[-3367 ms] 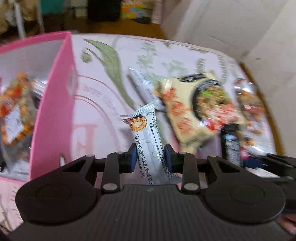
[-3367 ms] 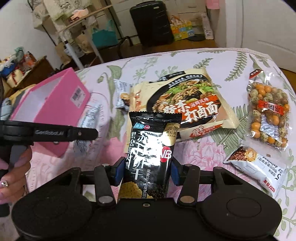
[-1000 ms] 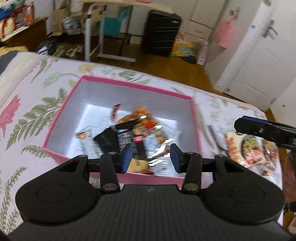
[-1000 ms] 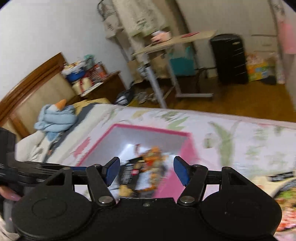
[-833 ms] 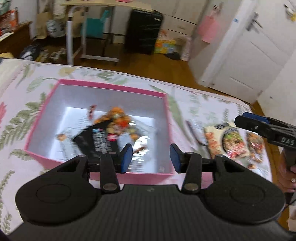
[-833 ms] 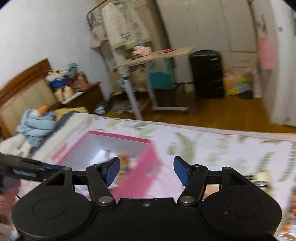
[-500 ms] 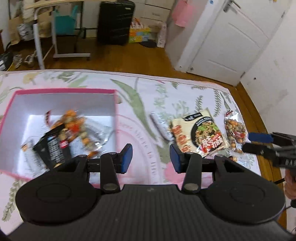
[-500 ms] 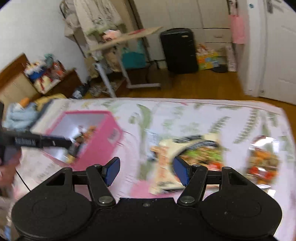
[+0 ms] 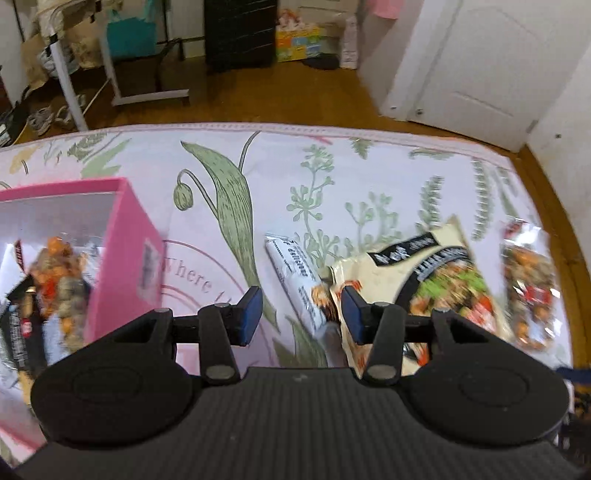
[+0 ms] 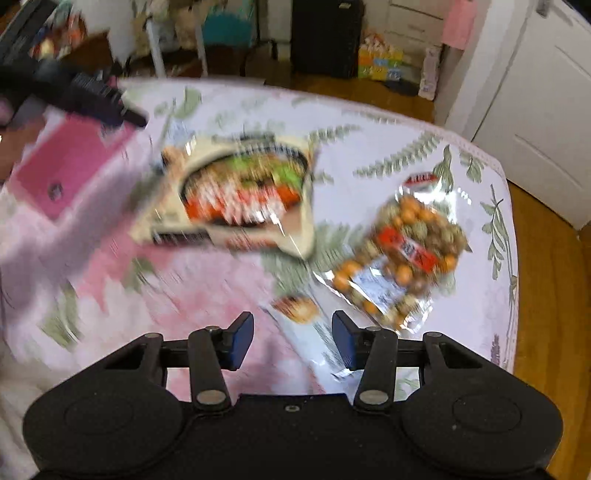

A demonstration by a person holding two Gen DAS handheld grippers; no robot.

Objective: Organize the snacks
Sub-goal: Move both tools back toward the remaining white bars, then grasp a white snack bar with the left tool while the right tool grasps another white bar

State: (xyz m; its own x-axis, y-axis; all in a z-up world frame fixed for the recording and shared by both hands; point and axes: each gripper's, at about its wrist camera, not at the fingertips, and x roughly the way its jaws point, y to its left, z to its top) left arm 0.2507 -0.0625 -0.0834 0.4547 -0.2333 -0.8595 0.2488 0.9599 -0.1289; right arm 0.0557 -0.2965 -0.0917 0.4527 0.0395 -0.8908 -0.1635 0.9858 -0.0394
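My left gripper [image 9: 301,310] hangs empty over the floral bedspread, jaws opening slightly, just right of the pink box [image 9: 125,258]. The box holds a nut bag and a black packet. A slim white snack packet [image 9: 291,273] lies on the bed below the gap between its fingers, untouched. Right of it lie the noodle packet [image 9: 436,280] and a clear nut bag [image 9: 528,288]. My right gripper [image 10: 293,339] is closing, low over a white cookie packet [image 10: 310,332] that lies between its fingers; the pads do not press it. Beyond are the noodle packet [image 10: 243,192] and nut bag [image 10: 402,251].
The pink box [image 10: 70,166] and the left gripper [image 10: 92,96] show at the upper left of the blurred right wrist view. The bed's edge [image 10: 509,258] drops to wood floor on the right. A door, a black suitcase [image 9: 240,33] and a desk stand beyond.
Both grippers swung right from above the pink box and sank toward the loose snacks. The packets they held earlier are gone from them. The right jaws have narrowed.
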